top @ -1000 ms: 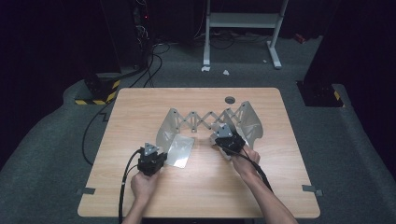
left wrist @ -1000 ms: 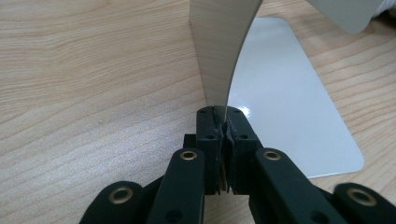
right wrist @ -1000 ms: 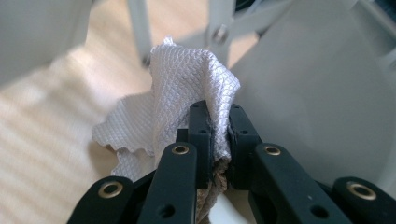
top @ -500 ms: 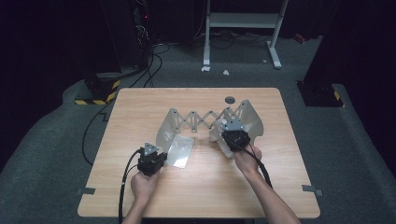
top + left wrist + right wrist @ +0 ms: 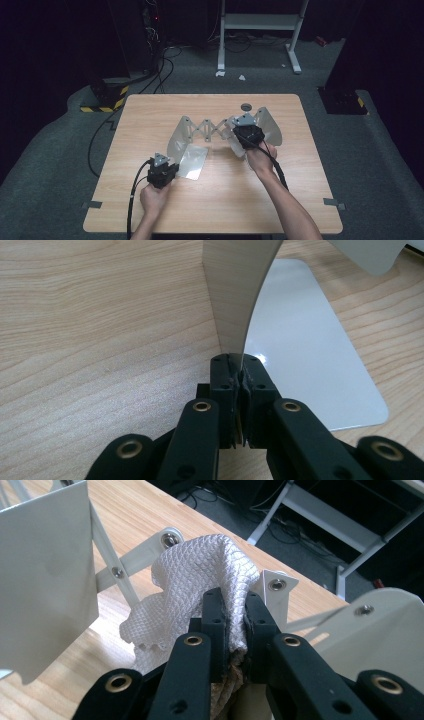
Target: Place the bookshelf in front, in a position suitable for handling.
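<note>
A grey metal folding rack with scissor links and upright plates stands mid-table. My left gripper sits at its near left end, shut on the edge of a thin upright plate; in the left gripper view the left gripper pinches that plate between its pads. A flat base plate lies on the wood beside it. My right gripper hovers over the rack's right end. In the right gripper view the right gripper is shut on a white textured cloth, bunched against the links between two plates.
A small dark round object lies on the wooden table just behind the rack. Cables trail off the near edge from the left gripper. Beyond the table are a white stand and floor cables.
The right hand has lifted and moved a little farther from the near edge, with the cloth still in its jaws. The left hand and its plate have stayed in place.
</note>
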Demonstrator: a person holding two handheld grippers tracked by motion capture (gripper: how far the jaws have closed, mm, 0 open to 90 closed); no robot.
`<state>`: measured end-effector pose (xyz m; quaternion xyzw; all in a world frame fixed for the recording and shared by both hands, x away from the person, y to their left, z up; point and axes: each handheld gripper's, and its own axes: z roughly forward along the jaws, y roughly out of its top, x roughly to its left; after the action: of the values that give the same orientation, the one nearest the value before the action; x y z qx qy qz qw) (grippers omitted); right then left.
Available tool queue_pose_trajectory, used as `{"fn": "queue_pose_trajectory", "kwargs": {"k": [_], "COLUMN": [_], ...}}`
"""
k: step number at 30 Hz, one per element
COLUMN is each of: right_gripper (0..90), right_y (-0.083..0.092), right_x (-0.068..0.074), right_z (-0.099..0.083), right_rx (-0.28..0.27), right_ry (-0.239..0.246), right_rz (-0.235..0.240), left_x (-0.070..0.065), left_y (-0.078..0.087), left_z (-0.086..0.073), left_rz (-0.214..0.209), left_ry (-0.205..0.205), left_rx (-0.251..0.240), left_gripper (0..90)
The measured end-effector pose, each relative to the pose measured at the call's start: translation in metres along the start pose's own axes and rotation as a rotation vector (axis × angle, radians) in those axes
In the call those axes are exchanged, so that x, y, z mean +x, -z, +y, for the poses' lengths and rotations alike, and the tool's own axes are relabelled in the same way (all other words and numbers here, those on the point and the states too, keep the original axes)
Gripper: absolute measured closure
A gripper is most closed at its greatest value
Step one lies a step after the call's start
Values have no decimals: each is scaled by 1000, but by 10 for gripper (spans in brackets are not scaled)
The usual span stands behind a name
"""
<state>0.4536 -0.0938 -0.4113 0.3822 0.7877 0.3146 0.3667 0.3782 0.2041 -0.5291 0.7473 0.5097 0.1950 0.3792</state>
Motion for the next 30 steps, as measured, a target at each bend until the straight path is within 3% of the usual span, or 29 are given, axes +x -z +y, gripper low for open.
{"fn": "queue_pose_trajectory", "kwargs": {"k": [2,7,16,22,26,30], "right_gripper": [838,837,837,836,834,834], "right_y": [6,6,-8,-11,-3,3], "right_x": [2,12,19,21,21,30], "right_z": [-5,-27,-80,-86,-80,-81], "right_rx": [-9,22,109,117,91,92], "right_ry": [2,62,43,21,-11,-69], "right_rz": [8,12,43,58,110,230], "left_x": [0,0,0,0,-1,-1], "left_y": [0,0,0,0,0,0], "left_z": [0,0,0,0,0,0], "left_rz": [0,2,2,2,5,11], "left_ry": [0,0,0,-2,-3,-9], "left_rx": [0,-2,-2,-1,-2,0], "left_gripper": [851,850,850,850,849,848]}}
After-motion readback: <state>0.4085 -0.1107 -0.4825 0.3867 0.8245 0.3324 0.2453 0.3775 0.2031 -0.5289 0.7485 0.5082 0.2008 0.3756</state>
